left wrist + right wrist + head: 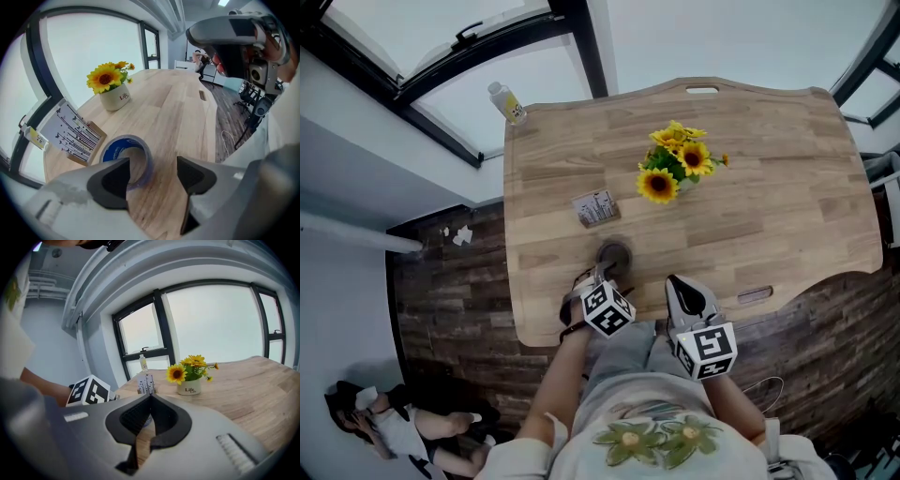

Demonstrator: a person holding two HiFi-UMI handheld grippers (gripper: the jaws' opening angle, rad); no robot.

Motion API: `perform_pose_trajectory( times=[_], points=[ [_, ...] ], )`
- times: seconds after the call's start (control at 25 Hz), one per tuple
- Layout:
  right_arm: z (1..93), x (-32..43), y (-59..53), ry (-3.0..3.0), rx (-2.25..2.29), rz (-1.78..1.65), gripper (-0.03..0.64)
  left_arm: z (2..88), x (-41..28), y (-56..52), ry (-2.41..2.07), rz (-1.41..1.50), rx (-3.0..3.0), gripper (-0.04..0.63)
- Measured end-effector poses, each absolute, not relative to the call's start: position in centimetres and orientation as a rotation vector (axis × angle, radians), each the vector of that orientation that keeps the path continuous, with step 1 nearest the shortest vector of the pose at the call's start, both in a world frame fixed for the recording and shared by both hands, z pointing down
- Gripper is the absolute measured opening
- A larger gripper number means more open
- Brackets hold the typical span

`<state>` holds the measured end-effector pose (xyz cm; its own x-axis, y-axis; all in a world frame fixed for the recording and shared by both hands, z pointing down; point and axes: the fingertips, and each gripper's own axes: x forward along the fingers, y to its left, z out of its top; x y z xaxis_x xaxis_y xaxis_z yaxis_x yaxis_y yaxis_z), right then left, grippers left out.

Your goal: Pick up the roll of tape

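- Left tongs (152, 174), jaws spread, hover low with nothing gripped yet.
- Roll of tape (123, 146) lies flat on the worktop (180, 105), hole up, just ahead and slightly left; one jaw seems to overlap its rim.
- Right tongs (149, 399), closed and empty, are farther from it.

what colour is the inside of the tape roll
Blue with pale print; the tape roll shows best in the left gripper view.
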<state>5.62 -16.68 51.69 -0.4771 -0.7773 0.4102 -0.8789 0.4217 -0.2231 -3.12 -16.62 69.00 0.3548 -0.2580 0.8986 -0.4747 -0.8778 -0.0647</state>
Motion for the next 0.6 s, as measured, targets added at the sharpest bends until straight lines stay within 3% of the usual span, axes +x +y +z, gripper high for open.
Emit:
perform_pose_trajectory(
  times=[0.4,0.6],
  points=[
    [52.6,6.1,-17.7,-2.418,1.451,0.617,0.0,71.1,-3.0,-16.3,-0.593,1.633,2.365,0.298],
    [52.8,6.3,-18.0,-2.412,1.456,0.624,0.0,71.1,-3.7,-17.6,-0.686,1.689,2.373,0.155]
  ],
)
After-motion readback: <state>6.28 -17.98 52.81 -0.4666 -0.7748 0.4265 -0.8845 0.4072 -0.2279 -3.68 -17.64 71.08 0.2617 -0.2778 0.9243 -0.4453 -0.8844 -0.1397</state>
